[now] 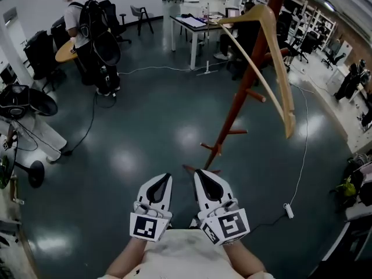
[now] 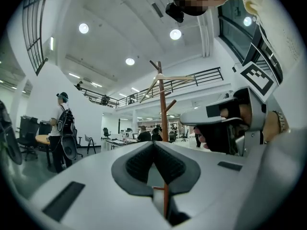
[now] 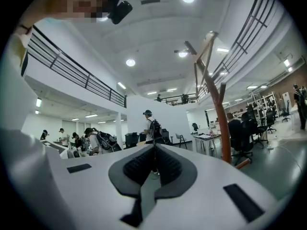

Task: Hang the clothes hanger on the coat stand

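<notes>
- the clothes hanger hangs off the top of the coat stand, up at about 1 o'clock from both hand-held grippers and well apart from them.
- its long axis slants from 11 down to 5 o'clock.
- the left hand-held gripper and the right hand-held gripper both have their jaws pressed together on nothing.
- the right one sits nearer, so any adjusting reach looks like its job.
</notes>
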A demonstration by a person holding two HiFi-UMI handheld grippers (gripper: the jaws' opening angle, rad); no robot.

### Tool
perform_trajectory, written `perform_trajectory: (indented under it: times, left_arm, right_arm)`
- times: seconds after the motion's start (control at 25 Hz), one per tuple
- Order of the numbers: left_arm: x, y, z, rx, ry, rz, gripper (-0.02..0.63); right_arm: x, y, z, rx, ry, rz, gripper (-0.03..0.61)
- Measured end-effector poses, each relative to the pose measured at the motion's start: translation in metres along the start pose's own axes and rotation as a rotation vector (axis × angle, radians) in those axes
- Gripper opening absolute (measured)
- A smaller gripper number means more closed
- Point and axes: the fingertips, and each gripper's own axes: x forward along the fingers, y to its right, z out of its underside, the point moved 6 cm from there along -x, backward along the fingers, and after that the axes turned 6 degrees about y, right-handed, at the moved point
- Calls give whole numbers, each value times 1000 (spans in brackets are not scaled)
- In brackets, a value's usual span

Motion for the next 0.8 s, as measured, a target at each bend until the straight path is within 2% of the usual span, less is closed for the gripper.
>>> perform_trajectory:
  times: [0.16, 0.36, 0.48, 0.6, 0.64, 0.76, 0.8]
  left_arm:
    - [10, -18, 4, -8, -18, 6, 12]
    - [-9, -29, 17, -26, -71, -12, 12]
    - [-10, -26, 28, -51, -82, -43, 12]
    - [-3, -23, 30, -68, -88, -49, 12]
    - [-2, -23, 31, -48, -99, -31, 12]
    - [1, -24, 38, 129, -168, 87, 12]
    - [1, -25, 40, 148, -177, 103, 12]
  right_arm:
    - [31, -7, 28, 40, -60, -33, 19]
    - [46, -29, 63, 9, -164, -77, 19]
    - [45, -28, 72, 4, -181, -100, 20]
    - [46, -19, 73, -3, -194, -86, 19]
    - [47, -18, 74, 2, -198, -83, 20]
    - [47, -17, 79, 0, -205, -72, 20]
    - [47, -16, 81, -6, -203, -60, 20]
